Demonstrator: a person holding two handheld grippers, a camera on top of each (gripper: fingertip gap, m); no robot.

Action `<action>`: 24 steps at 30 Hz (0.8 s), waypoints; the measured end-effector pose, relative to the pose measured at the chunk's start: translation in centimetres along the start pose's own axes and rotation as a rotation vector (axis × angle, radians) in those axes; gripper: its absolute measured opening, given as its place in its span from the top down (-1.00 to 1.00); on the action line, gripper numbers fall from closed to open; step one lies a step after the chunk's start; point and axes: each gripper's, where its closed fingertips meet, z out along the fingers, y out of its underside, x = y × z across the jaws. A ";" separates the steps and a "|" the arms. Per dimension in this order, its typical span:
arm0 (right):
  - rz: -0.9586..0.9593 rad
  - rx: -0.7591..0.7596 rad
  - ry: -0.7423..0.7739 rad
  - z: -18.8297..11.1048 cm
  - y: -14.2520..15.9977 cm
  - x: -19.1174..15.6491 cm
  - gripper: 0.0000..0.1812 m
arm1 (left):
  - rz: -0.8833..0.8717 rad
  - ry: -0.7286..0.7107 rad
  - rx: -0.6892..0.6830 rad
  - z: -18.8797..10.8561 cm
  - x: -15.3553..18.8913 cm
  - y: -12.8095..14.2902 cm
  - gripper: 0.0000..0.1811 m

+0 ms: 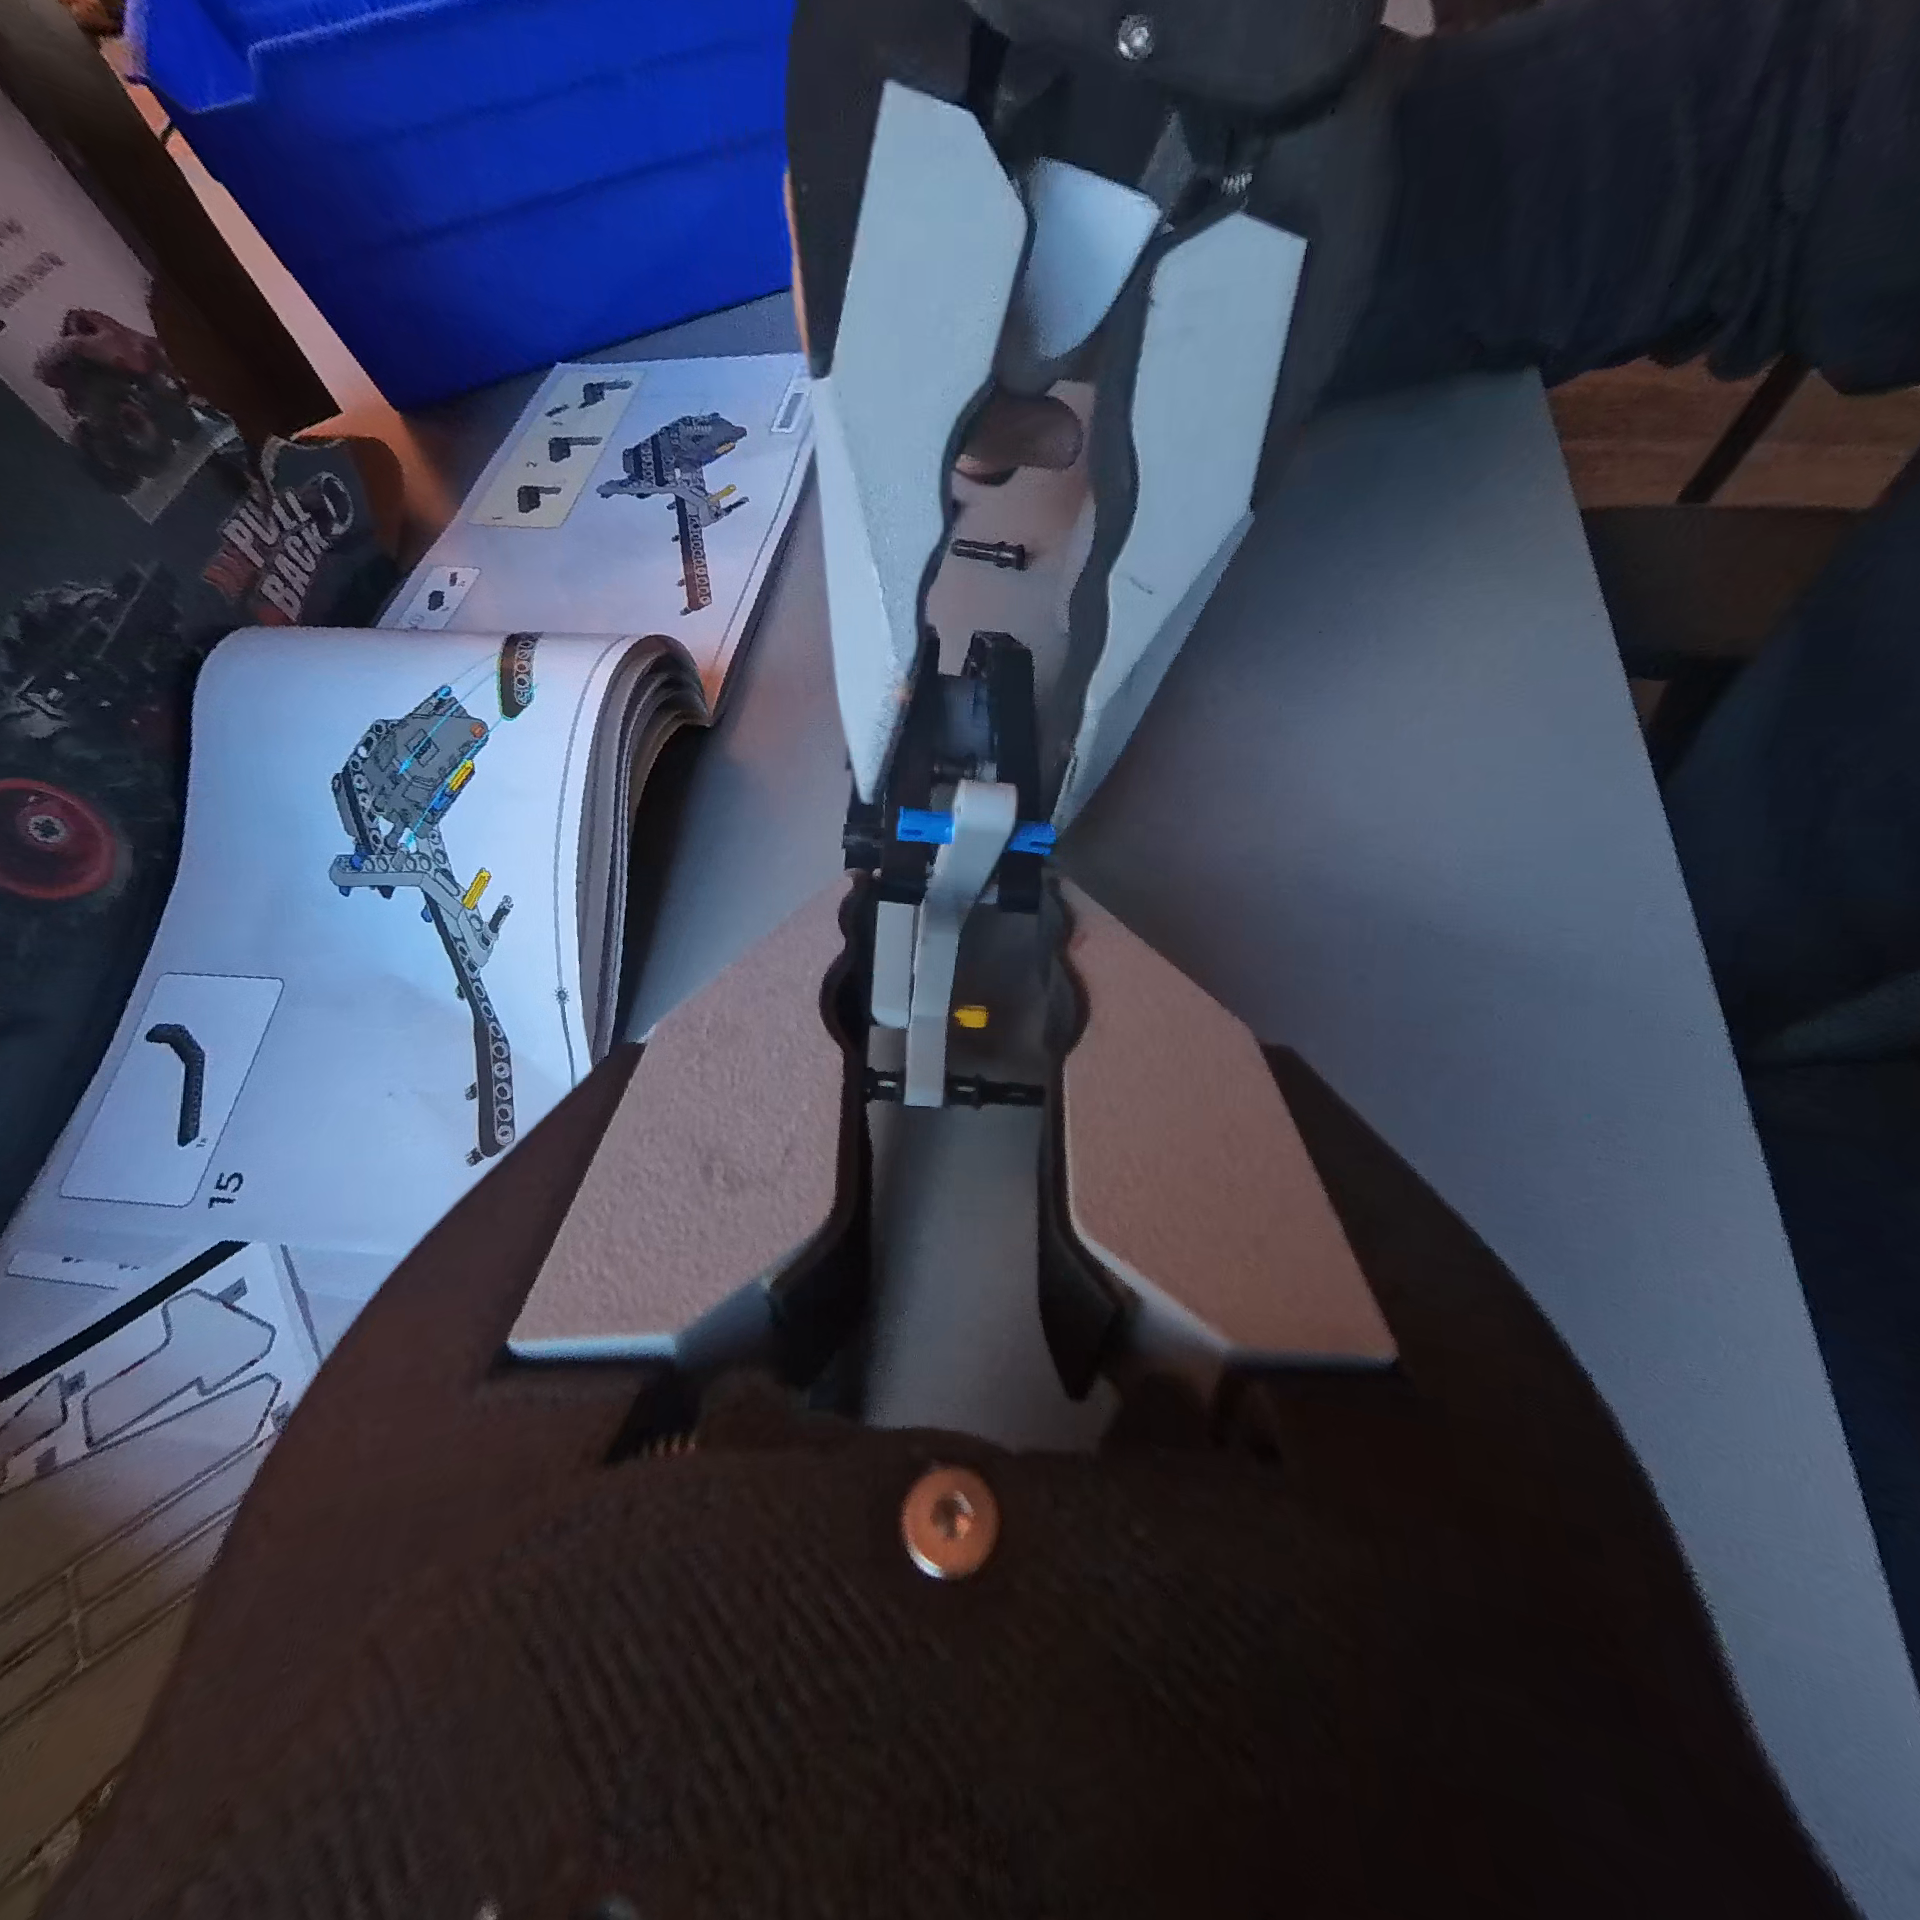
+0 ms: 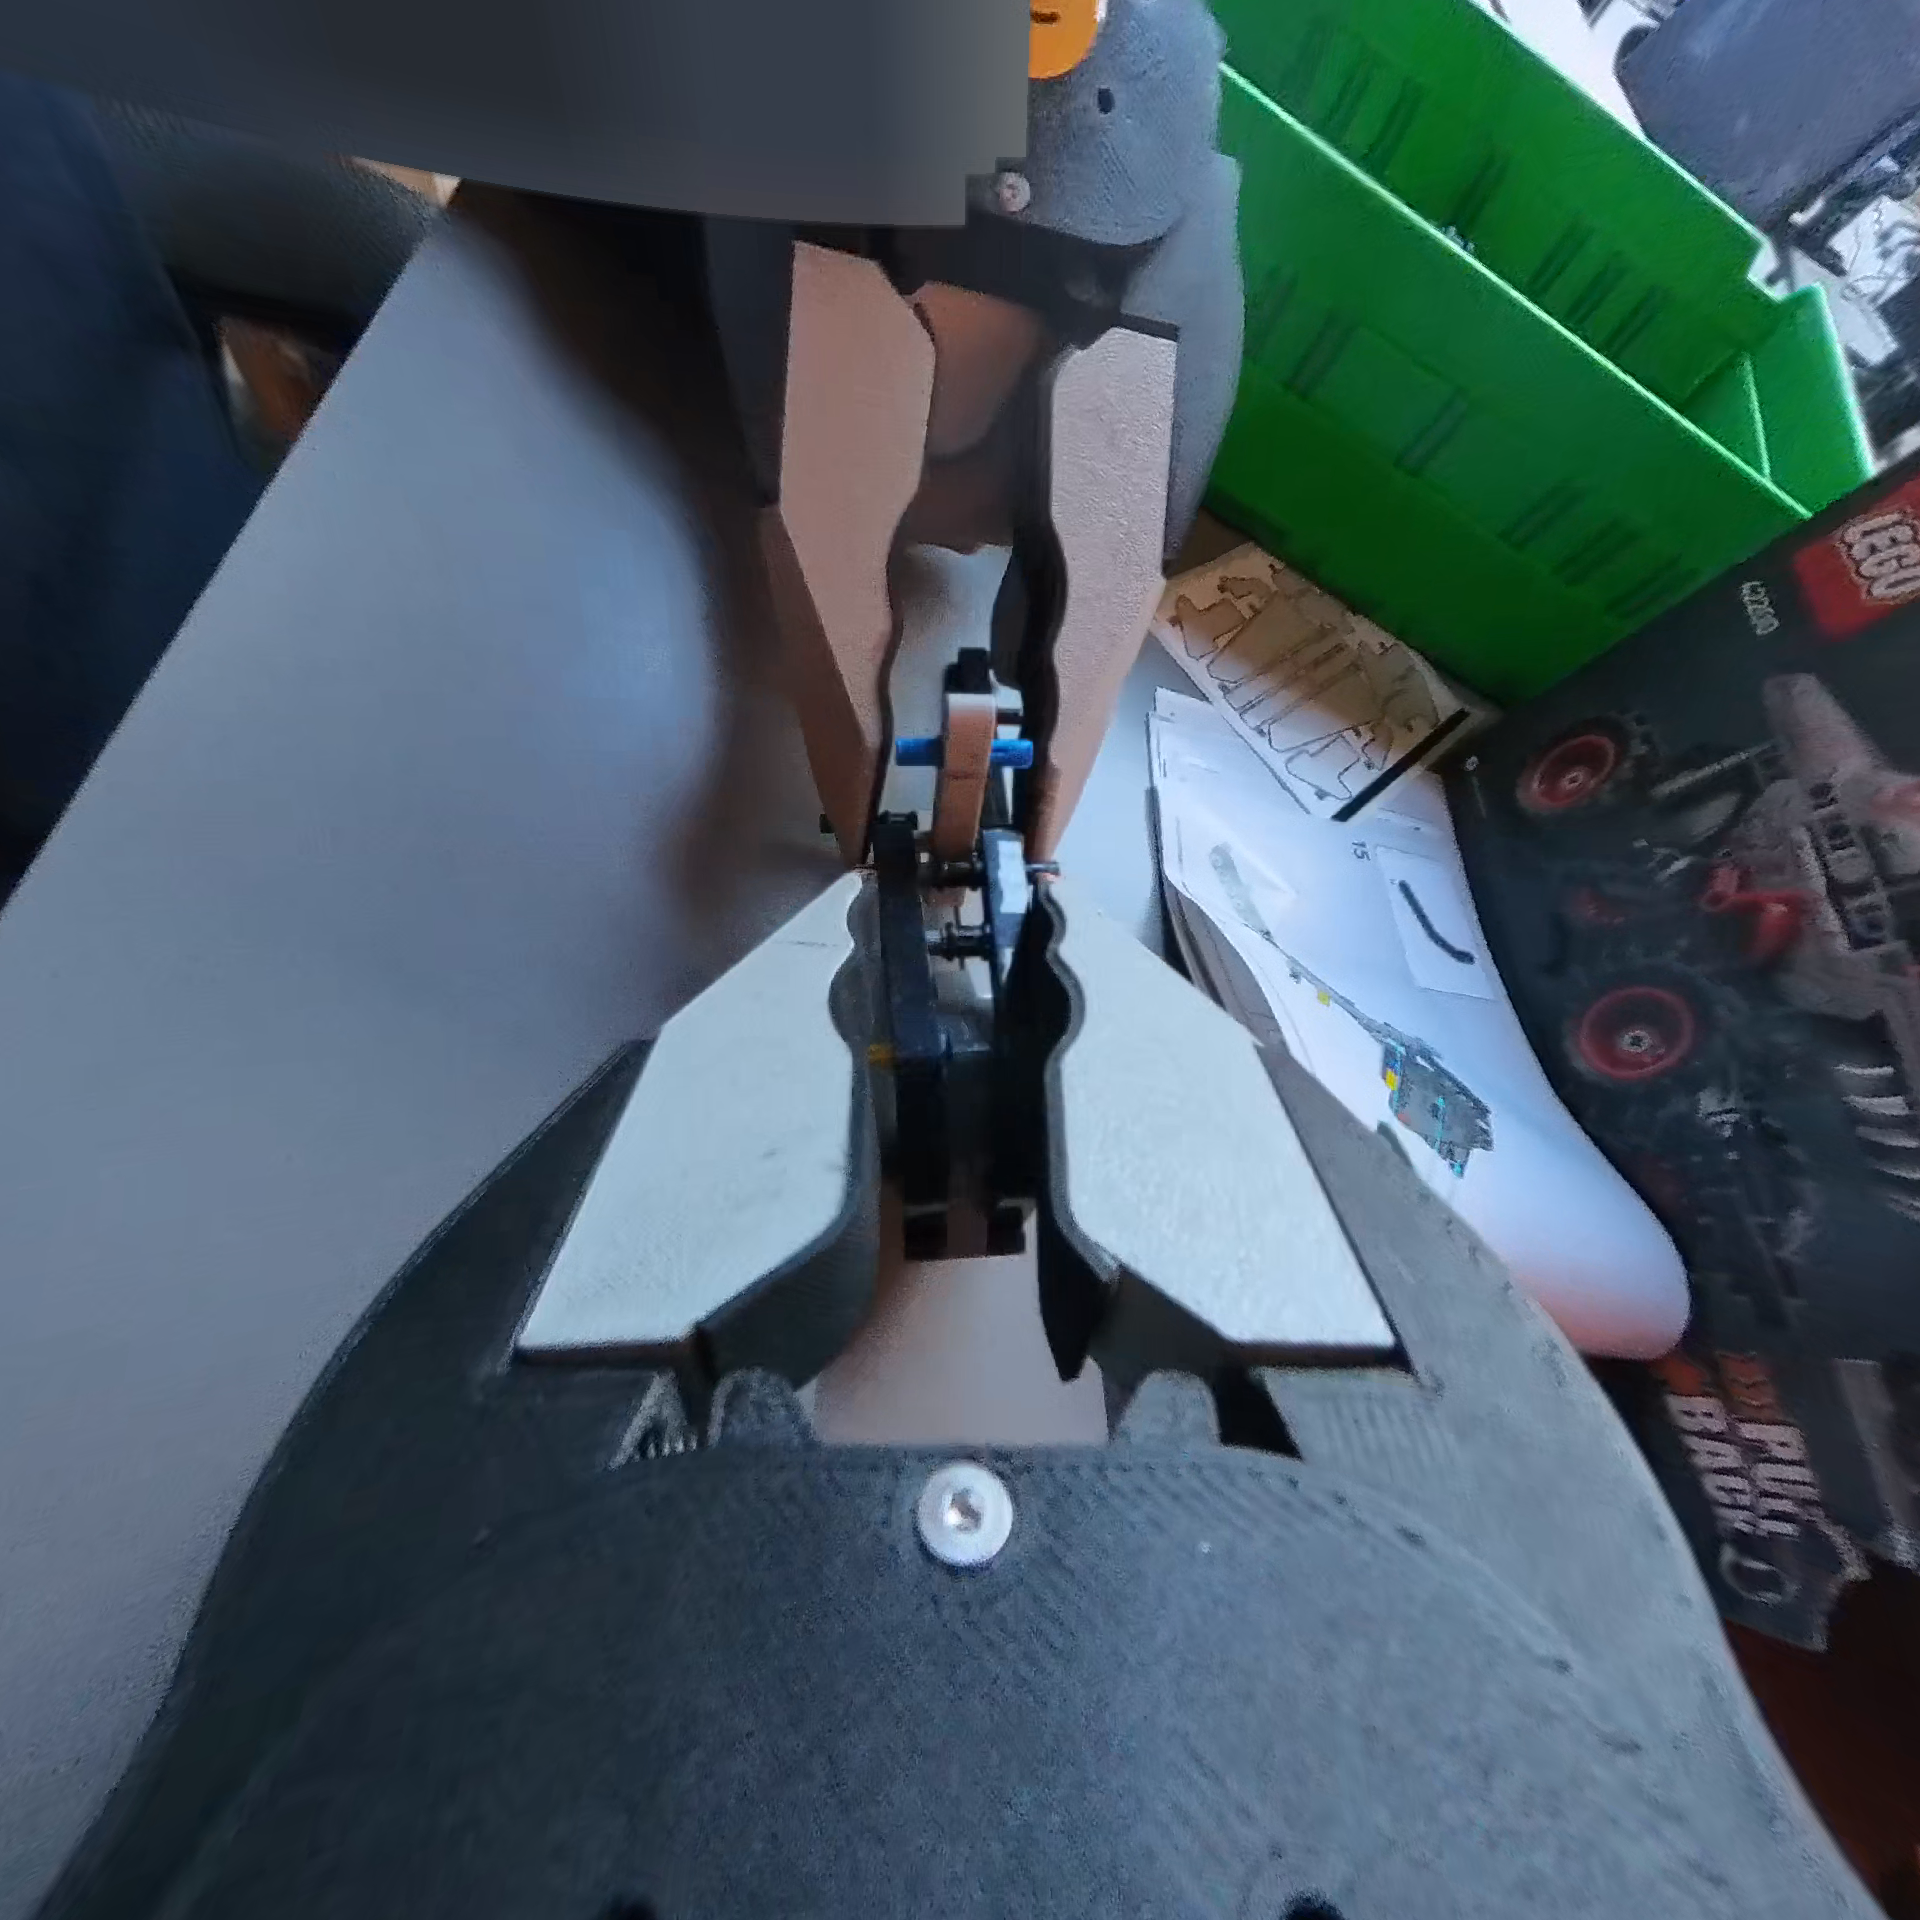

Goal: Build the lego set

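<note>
A small Lego assembly of a light grey beam, black beams and blue pins hangs above the grey table, gripped from both ends. My left gripper is shut on its near, grey-beam end. My right gripper comes in from the far side, tip to tip with the left. In the right wrist view my right gripper is shut on the black end of the assembly, and the left gripper holds the far end. A loose black pin lies on the table beyond.
An open instruction booklet and the set's dark box lie to the left, with a blue bin behind. In the right wrist view a green bin stands past the booklet. A sticker sheet lies near.
</note>
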 end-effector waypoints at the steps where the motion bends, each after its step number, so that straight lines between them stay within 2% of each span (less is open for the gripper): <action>1: -0.012 -0.015 0.001 0.0 0.0 -0.1 0.72 | 0.002 0.001 0.002 0.0 0.0 0.0 0.69; 7: 0.043 -0.063 -0.081 0.0 0.3 -0.4 0.71 | 0.043 -0.017 -0.019 0.2 0.2 0.0 0.69; 11: 0.038 -0.106 -0.076 0.0 0.5 0.0 0.72 | 0.041 -0.042 -0.022 0.3 -0.1 0.0 0.71; 14: 0.054 -0.095 -0.084 -0.1 0.3 -0.1 0.77 | 0.038 -0.028 -0.013 0.2 0.0 -0.1 0.77; 24: 0.059 -0.047 -0.096 -0.2 0.5 0.1 0.77 | -0.017 -0.015 0.008 0.5 -0.1 -0.3 0.76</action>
